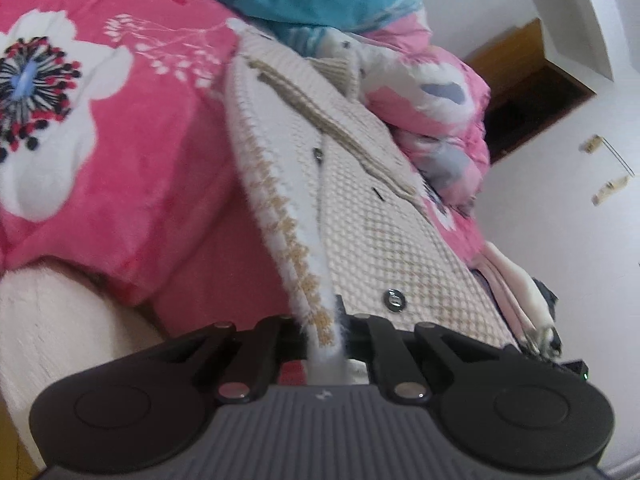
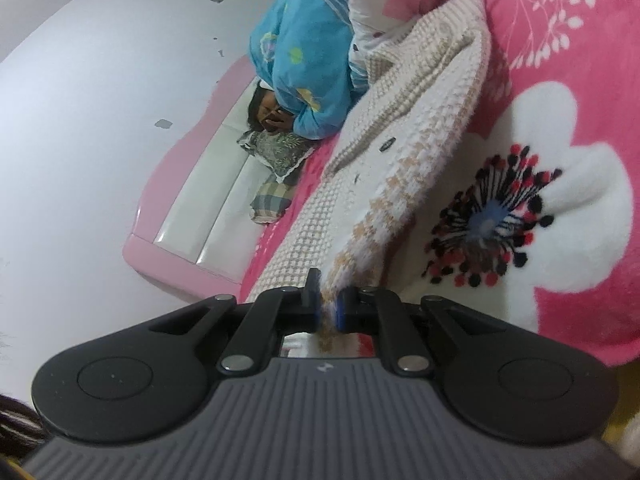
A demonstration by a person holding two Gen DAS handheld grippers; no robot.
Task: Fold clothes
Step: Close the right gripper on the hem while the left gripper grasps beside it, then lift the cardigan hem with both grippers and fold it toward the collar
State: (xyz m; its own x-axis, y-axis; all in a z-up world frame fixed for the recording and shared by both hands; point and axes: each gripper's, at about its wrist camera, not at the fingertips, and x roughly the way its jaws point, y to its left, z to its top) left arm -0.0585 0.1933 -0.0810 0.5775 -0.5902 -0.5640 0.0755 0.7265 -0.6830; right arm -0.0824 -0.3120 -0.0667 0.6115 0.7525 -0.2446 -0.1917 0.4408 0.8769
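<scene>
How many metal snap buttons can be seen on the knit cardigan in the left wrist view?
2. One snap button sits near the left gripper, which pinches the knit cardigan hem; a smaller one lies farther up the front. Others may be hidden in folds.
</scene>
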